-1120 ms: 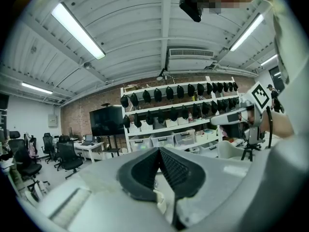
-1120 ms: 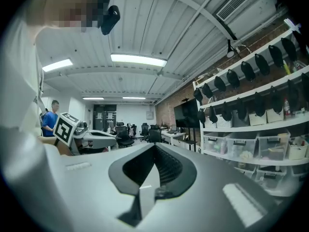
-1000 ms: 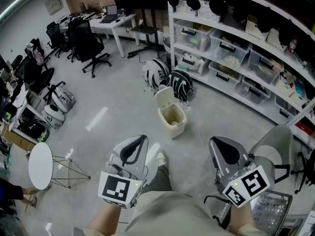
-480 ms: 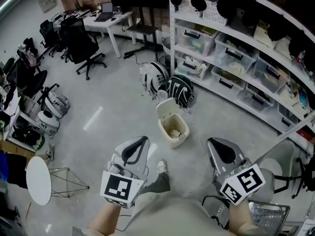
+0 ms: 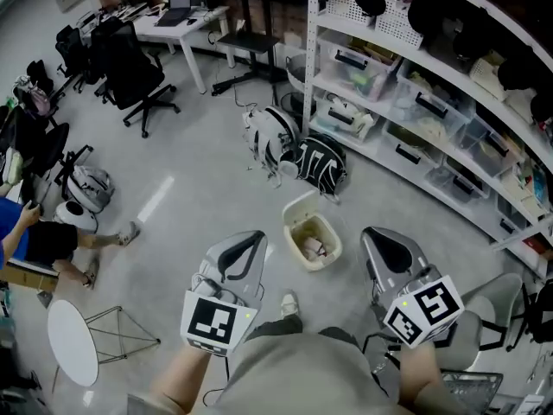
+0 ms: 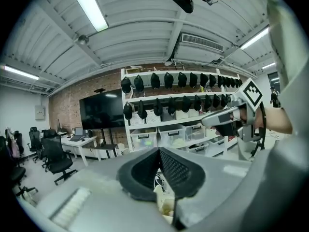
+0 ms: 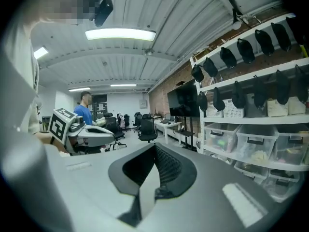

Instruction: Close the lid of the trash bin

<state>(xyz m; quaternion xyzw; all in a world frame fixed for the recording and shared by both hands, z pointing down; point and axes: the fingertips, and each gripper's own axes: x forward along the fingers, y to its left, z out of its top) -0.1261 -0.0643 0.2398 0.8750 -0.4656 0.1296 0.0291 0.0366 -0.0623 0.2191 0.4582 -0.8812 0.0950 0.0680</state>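
A cream trash bin (image 5: 314, 244) stands on the grey floor with its lid (image 5: 299, 207) tipped up at the far side and some litter inside. My left gripper (image 5: 250, 238) hovers short of the bin, to its left, jaws shut on nothing. My right gripper (image 5: 375, 237) is level with it, to the bin's right, also shut and empty. In the left gripper view the jaws (image 6: 158, 152) meet at the tip, and a cream patch of the bin (image 6: 164, 201) shows below them. The right gripper view shows its jaws (image 7: 154, 147) closed too.
Two black-and-white backpacks (image 5: 276, 138) (image 5: 320, 159) lie just beyond the bin. White shelving (image 5: 415, 102) with storage boxes runs along the right. Office chairs (image 5: 130, 72) and desks stand far left, a round white table (image 5: 73, 341) near left, a grey chair (image 5: 471, 335) near right. A seated person (image 5: 39, 236) is at left.
The bin has come nearer and now lies between the two grippers. A person in blue has come into view at the left. Both grippers stay shut.
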